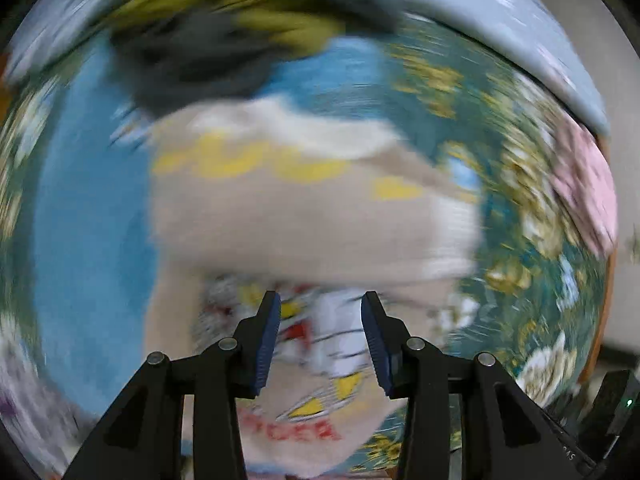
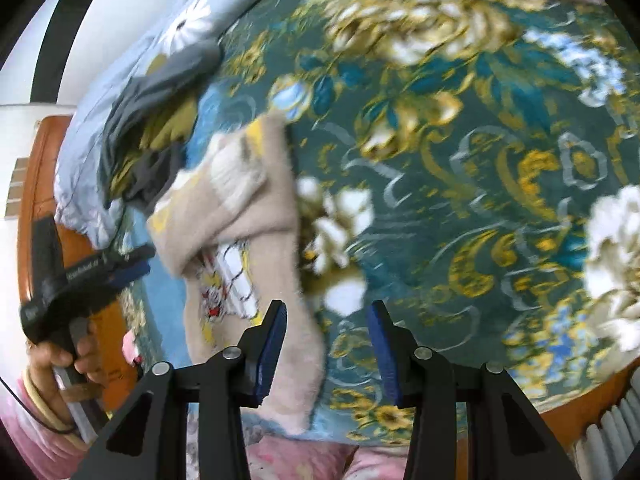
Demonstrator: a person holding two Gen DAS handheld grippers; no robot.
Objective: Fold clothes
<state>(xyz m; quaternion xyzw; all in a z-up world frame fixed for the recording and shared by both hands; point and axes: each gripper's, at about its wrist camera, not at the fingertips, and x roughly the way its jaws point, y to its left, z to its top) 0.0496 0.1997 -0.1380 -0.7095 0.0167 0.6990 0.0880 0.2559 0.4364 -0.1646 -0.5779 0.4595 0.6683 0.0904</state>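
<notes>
A fuzzy beige garment with yellow lettering and a cartoon print (image 1: 304, 216) lies partly folded on a bed covered by a teal blanket patterned with gold and white flowers (image 2: 460, 168); a white ribbed cuff or hem shows near its upper end, and one layer is doubled over the printed front. The left tongs (image 1: 320, 336) hang just above the printed part of this garment, their blue-padded fingers (image 1: 269, 340) set wide apart with nothing between them; the left view is heavily smeared, so I cannot tell whether the pads touch the fabric. The right tongs (image 2: 326, 344) are likewise spread wide and empty, the left pad over the garment's lower edge and the right pad over the bare blanket. Beyond the beige piece, toward the head of the bed, sits a loose heap of dark grey and olive-yellow clothes (image 2: 160, 120), resting partly on a pale blue quilt with white daisies (image 2: 176, 28). From the right view the left tongs (image 2: 132, 266) appear at the bed's orange-brown wooden edge (image 2: 52, 152), held by a hand (image 2: 64, 360) with pale bangles at the wrist. Pink fabric (image 2: 304, 460) shows at the near edge of the bed. No container is in sight.
</notes>
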